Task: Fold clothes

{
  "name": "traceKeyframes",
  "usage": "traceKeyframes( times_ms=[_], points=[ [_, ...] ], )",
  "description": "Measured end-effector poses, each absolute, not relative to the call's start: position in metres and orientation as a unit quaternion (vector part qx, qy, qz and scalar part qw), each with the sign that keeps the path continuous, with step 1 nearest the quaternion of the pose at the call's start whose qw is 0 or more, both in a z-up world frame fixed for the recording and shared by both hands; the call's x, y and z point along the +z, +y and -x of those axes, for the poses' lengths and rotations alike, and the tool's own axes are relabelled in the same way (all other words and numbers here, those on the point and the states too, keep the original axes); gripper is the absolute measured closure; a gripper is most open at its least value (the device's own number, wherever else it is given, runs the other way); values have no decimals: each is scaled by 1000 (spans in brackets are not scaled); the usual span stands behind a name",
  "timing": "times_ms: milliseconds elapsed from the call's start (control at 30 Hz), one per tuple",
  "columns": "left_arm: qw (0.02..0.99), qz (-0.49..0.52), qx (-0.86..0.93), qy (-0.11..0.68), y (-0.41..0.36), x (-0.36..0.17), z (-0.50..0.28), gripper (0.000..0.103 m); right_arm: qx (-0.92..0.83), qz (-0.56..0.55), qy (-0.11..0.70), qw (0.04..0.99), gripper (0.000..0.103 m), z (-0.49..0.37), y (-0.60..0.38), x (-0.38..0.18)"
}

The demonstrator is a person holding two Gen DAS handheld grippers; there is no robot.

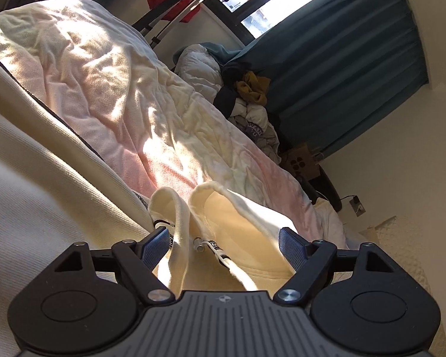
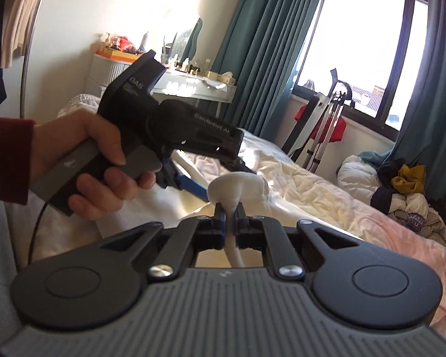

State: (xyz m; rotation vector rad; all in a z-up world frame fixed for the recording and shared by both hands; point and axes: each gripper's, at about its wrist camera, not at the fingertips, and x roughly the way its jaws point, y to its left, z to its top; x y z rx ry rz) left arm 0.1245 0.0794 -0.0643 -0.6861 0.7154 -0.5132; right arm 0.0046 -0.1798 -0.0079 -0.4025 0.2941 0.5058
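A cream hoodie (image 1: pixel 238 217) lies on the bed's rumpled pink and cream blanket (image 1: pixel 104 74), its neck opening and white drawstring (image 1: pixel 220 251) right in front of my left gripper (image 1: pixel 223 233). That gripper is open wide, with loose folds of the hoodie between its blue pads (image 1: pixel 290 245). In the right wrist view my right gripper (image 2: pixel 229 208) is shut on a bunched fold of the cream hoodie (image 2: pixel 238 187), which bulges above the fingertips. A hand (image 2: pixel 83 160) in a dark red sleeve holds the left gripper's handle just left of that fold.
A pile of clothes (image 2: pixel 407 190) sits at the bed's far end by the teal curtains (image 2: pixel 252 44). A black stand with red cloth (image 2: pixel 327 125) is under the window. A dressing table (image 2: pixel 193 86) with bottles stands against the back wall. A cardboard box (image 1: pixel 300 160) is beside the bed.
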Motion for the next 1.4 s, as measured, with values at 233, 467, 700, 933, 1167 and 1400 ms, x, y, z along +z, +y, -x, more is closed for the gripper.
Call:
traceKeyframes(
  times_ms=[233, 467, 700, 933, 1167, 1400],
  points=[
    [844, 328, -248, 344, 76, -69, -126, 21, 281, 305, 264, 871, 93, -15, -148, -68],
    [853, 325, -241, 331, 78, -62, -123, 21, 293, 278, 258, 878, 93, -20, -158, -59],
    [877, 338, -159, 303, 110, -39, -81, 18, 300, 195, 267, 895, 74, -33, -170, -51],
    [899, 340, -58, 271, 153, -9, -11, 9, 321, 92, 241, 911, 48, -28, -188, -26],
    [897, 341, 46, 278, 199, 12, 31, 9, 199, -17, 248, 948, 48, -51, -233, -19],
    [859, 390, 126, 306, 247, -15, 38, 9, 64, -58, 335, 938, 49, -97, -270, -59]
  ],
)
